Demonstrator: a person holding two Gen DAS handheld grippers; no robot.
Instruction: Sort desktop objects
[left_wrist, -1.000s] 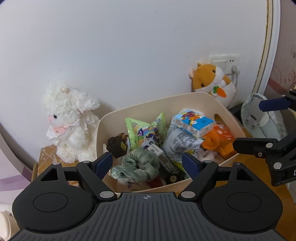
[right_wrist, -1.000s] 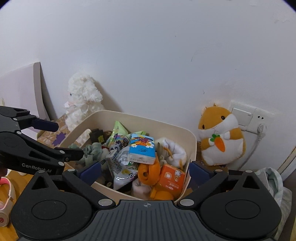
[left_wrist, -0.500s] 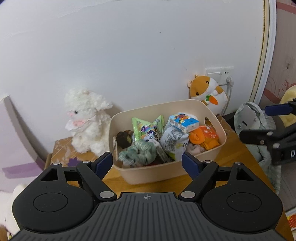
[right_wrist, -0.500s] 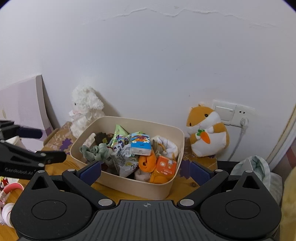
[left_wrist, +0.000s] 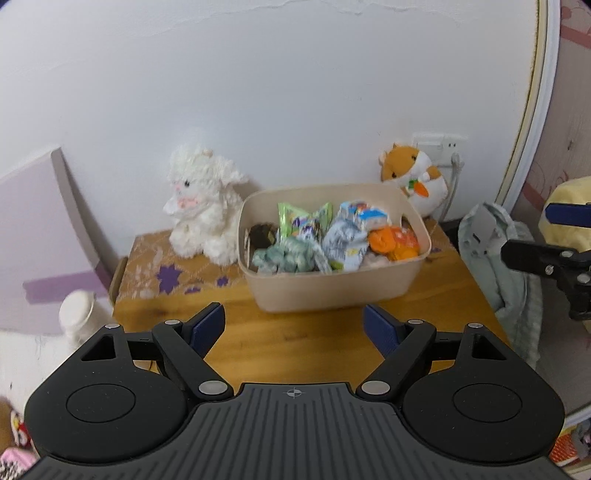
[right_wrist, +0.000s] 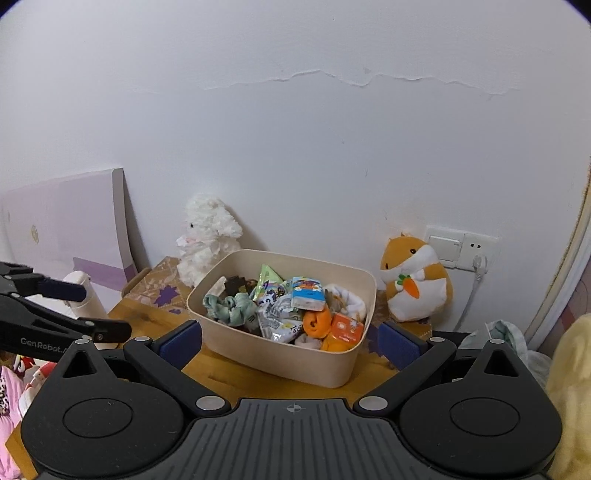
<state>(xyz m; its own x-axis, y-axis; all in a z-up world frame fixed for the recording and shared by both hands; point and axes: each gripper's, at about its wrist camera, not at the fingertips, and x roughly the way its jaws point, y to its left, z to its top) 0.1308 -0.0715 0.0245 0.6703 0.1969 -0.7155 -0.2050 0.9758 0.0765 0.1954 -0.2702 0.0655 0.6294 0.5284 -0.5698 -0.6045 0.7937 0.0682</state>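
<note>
On the left, a white lamb (left_wrist: 201, 206) sits on the bench (left_wrist: 295, 343) against the wall. Just beside it stands a beige bin (left_wrist: 334, 284), full of snack packets and a green scrunchie (left_wrist: 288, 254). An orange hamster (left_wrist: 413, 177) sits behind the bin's right corner. The left gripper (left_wrist: 293, 326) and right gripper (right_wrist: 290, 341) are both released, holding nothing, near the bin.
</note>
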